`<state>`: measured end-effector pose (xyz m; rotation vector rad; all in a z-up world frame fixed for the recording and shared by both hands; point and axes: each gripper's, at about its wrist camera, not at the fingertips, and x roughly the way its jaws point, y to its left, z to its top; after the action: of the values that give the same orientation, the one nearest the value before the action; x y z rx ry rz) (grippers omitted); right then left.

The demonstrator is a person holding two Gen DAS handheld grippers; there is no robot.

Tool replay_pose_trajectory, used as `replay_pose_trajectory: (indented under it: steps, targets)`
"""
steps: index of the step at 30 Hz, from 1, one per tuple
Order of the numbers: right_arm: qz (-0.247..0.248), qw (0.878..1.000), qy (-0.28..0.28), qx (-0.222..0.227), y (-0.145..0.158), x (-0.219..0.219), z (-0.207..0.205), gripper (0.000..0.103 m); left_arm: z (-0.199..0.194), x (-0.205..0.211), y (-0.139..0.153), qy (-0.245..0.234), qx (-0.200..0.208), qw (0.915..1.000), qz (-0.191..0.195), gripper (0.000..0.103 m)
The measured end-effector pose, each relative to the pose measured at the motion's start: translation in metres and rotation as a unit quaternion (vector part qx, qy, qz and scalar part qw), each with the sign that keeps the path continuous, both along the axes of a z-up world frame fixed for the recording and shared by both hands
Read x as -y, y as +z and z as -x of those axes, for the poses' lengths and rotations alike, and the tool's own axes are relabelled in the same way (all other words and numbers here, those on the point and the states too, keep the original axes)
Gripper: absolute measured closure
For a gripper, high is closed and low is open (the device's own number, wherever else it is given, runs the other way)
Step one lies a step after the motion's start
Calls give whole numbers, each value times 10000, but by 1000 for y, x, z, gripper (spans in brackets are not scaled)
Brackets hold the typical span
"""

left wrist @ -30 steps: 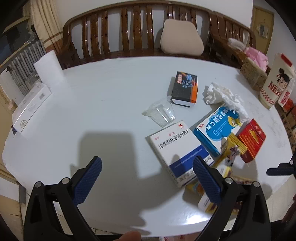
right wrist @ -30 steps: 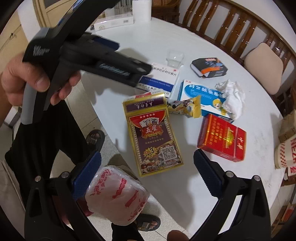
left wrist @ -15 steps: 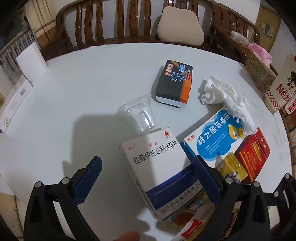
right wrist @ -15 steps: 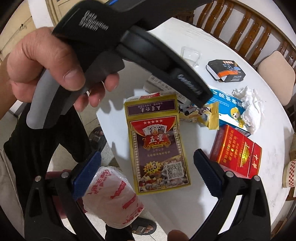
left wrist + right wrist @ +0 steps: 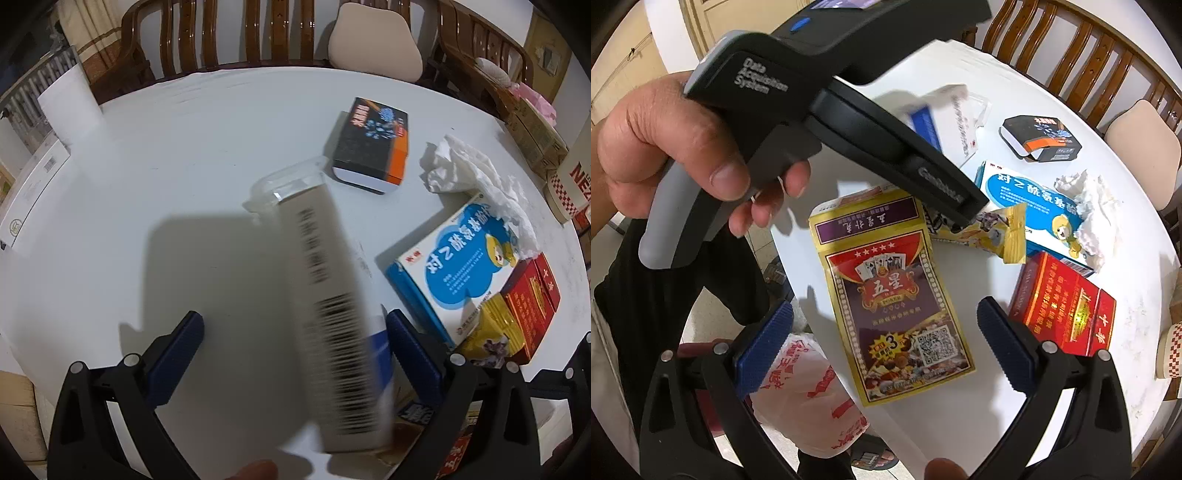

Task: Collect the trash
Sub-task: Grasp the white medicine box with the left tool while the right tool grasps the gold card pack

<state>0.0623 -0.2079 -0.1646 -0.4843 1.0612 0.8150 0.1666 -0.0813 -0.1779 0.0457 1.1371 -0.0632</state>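
On my left camera the white medicine box [image 5: 332,317] fills the middle, blurred and tilted up on its edge, with its barcode side to the lens. It stands between the two blue pads of the left gripper [image 5: 293,354], whose jaws are still wide apart; the box leans near the right pad, but I cannot tell if that pad touches it, so I do not call it held. Behind the white box, a clear plastic cup [image 5: 284,184] lies on the white table [image 5: 166,147], and further behind it a black and orange box [image 5: 371,142]. To the right of the white box I see a blue box [image 5: 458,269] with a crumpled tissue [image 5: 476,173] on its far corner. The right camera gives what the left one hides: a hand [image 5: 676,147] gripping the handle of the left tool over the table edge, a gold card packet [image 5: 890,291] flat on the table in front of the white box, a yellow wrapper [image 5: 993,230], a red carton [image 5: 1063,306], and a plastic bag [image 5: 809,398] with red print below the table edge. The right gripper [image 5: 884,354] hangs over the card packet, jaws wide open and holding nothing.
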Motion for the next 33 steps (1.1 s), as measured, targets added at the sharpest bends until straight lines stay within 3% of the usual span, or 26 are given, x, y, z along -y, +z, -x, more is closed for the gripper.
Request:
replay_pose_trajectory:
  steps: [4,6,12,14,33]
  targets:
    - [68,9999,-70,-58,-5,-2,-6,6,-1,-5,-2,-28,21,10000,-6,7]
    - [65,9997,-142,-163,-8,1,-10,10,-1,-7,-2,-36,59,10000,19,12]
    - [159,9996,-184,-143,-9,6,-15,25,-3,-11,4,-69,182,9998,51,31]
    - [179,9996,-197,-104,-6,8,-16,33,-3,-9,6,-100,215,9997,51,43]
    - [235,9993,-299,-40,-7,5,-17,43,2,-10,9,-54,191,9995,264,44]
